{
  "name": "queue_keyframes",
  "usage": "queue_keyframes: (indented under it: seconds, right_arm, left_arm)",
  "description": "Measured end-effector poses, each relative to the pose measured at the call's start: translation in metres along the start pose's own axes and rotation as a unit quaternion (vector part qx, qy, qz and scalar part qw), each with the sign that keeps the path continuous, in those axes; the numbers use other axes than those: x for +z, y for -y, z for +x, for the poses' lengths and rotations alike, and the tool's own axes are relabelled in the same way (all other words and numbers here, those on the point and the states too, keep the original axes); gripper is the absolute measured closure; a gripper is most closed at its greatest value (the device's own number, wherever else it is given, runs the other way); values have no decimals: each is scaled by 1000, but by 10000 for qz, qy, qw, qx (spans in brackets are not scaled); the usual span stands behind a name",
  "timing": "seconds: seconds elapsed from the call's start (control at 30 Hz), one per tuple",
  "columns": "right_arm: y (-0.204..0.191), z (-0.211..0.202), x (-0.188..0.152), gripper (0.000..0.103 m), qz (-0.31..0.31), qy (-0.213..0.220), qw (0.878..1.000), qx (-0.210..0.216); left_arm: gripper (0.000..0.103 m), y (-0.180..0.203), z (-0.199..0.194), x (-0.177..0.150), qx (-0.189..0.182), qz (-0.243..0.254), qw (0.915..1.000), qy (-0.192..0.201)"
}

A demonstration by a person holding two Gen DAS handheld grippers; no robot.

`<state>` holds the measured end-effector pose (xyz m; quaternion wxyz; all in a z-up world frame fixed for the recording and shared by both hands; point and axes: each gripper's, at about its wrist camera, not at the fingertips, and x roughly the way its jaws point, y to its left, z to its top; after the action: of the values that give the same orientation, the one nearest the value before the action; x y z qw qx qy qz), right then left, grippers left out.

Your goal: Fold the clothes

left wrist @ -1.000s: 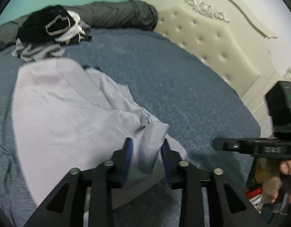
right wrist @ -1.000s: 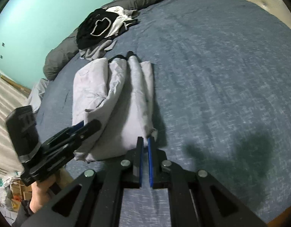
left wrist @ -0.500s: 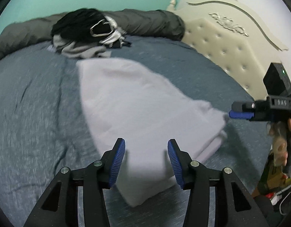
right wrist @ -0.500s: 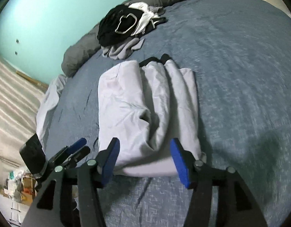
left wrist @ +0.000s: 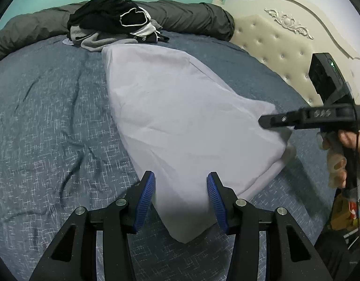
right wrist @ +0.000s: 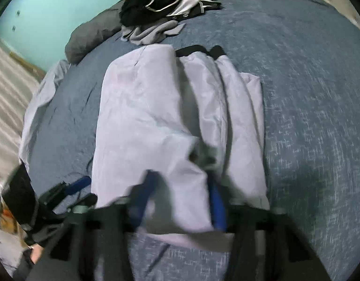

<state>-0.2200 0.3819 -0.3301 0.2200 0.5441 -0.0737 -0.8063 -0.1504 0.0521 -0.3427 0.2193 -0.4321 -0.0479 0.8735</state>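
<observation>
Here, the left wrist view shows the left gripper [left wrist: 181,199] at 6 o'clock, its blue ribbed pads standing apart on either side of the near corner of a pale lavender garment [left wrist: 180,121] without pressing it: the jaws have just been opening and are released. The garment lies folded on the blue-grey bedspread [left wrist: 51,128], reaching from 6 o'clock toward 12 o'clock. At 3 o'clock the right gripper [left wrist: 264,120] enters side-on, carried by a hand [left wrist: 344,154], its tip over the garment's right corner; raised characters on its black body are too blurred to read, and a small green light shows on its upper block. At 11 o'clock sits a pile of dark and grey clothes [left wrist: 114,25], touching the garment's far edge, with a dark grey bolster [left wrist: 191,18] behind it. A cream tufted headboard [left wrist: 280,53] fills 2 o'clock.

The right wrist view is motion-blurred. The right gripper [right wrist: 182,201] at 6 o'clock has just been closing, with a fold of the garment [right wrist: 156,117] between its blue pads; whether they press it cannot be told. The left gripper [right wrist: 79,192] appears at 8 o'clock, beside the garment's left edge. No brand or label is legible.
</observation>
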Motion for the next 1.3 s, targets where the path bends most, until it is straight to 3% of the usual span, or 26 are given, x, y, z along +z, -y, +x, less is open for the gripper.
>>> queue_keyframes:
  seconds: [0.1,0.3,0.5,0.6,0.73,0.8,1.03,1.17,1.3]
  right_arm:
    - [-4,-6,-1,96,-77,156,9998,-87]
    - [-11,-48,-9,99,-500,622,9959,-427]
    - [33,-13,-36,99,146,31,9951,-979]
    - [40,0,-45,99,184,-214,9931,-1141]
    - [45,-5,-42,93,228,-311,9930,-1120]
    - [47,-16,-40,81,313,-289,9923,-1166]
    - [13,-74,-10,79,-68,617,9886,-1372]
    - [-23,-60,10,79,-640,587,9913,-984]
    - [-42,-22,24,79,-1090,380,9870,-1115]
  left_arm:
    - [52,-1,-1,-1,9,-17,10000,14]
    - [52,0,1,-1,-15,-72,10000,5]
    - [52,7,9,-4,-50,-10,9999,-99]
    - [52,6,9,-5,-26,-7,9999,-115]
    - [52,0,9,-5,-29,-144,9998,-131]
    - [52,-2,9,-5,-33,-175,9997,-140]
    - [52,1,12,-4,-46,-197,9997,-149]
    - [52,1,12,-4,-40,-218,9996,-147]
    - [52,-2,11,-4,-18,-231,9996,-151]
